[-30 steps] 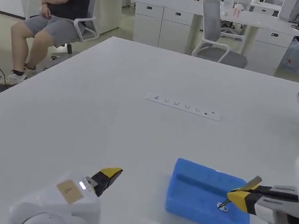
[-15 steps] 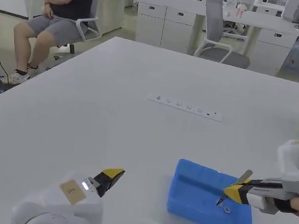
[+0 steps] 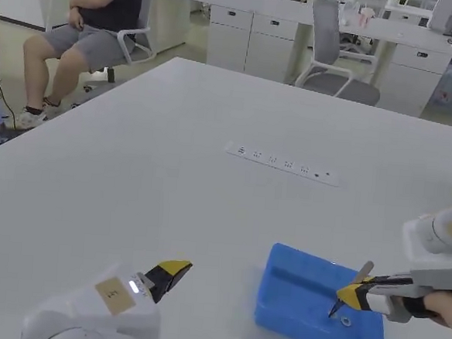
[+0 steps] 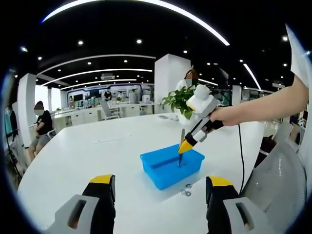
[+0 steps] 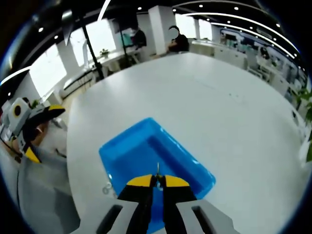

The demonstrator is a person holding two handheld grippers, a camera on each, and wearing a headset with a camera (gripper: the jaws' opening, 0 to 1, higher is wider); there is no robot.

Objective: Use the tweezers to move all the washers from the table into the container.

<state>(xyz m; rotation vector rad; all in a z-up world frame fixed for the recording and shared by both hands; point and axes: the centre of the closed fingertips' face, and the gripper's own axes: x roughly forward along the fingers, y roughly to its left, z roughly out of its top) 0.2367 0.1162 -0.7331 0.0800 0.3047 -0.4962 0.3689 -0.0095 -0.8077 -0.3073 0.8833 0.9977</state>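
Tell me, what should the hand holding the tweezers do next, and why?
Probably lift the tweezers out of the blue container and carry them to the washers on the table beside it. One washer already lies on the container floor, seemingly free of the tweezer tips, so the right gripper, shut on the tweezers, has nothing left to do there.

The container [image 3: 296, 283] is a shallow blue rectangular tray sitting flat on the white table [image 3: 172, 158]. One small metal washer [image 3: 345, 321] lies on its floor near one end. The thin tweezers [image 3: 336, 307], clamped in the right gripper [image 3: 350, 296], slant down into the tray, their tip just above that washer. A few more washers [image 4: 185, 190] lie close together on the table just beside the tray's outer wall
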